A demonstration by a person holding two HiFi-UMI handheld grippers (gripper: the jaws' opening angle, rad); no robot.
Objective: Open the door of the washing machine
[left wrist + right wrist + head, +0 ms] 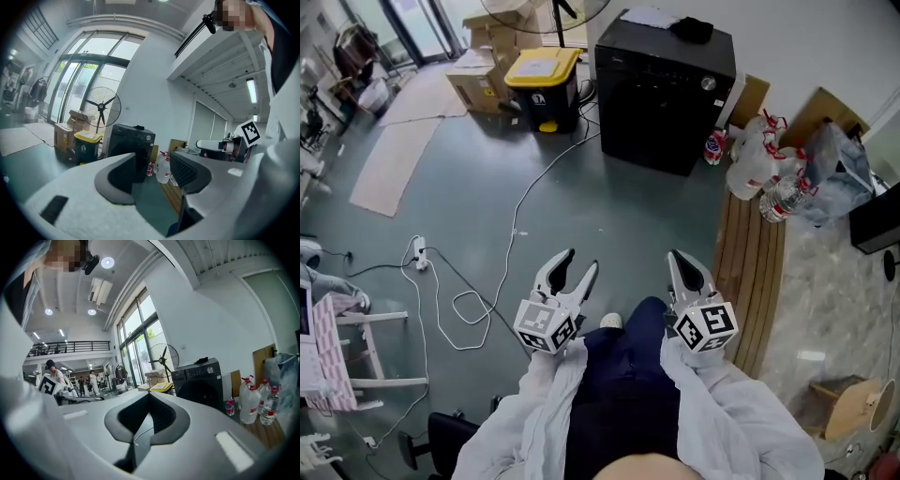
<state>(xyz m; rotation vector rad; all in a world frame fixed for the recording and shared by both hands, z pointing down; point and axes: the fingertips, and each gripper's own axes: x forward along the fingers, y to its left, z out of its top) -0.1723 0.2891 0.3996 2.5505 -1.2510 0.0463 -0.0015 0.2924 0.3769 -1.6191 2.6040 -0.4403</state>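
Note:
The black washing machine stands against the far wall with a dark item on its top. Its round front door looks closed. It also shows between the jaws in the left gripper view as the washing machine. My left gripper is held low in front of me, well short of the machine, jaws open and empty. My right gripper is level beside it, jaws shut on nothing. Both point toward the machine across the grey-green floor.
A yellow-lidded bin and cardboard boxes stand left of the machine. Water jugs and bottles sit right of it by a wooden pallet. A white cable and power strip lie on the floor at left.

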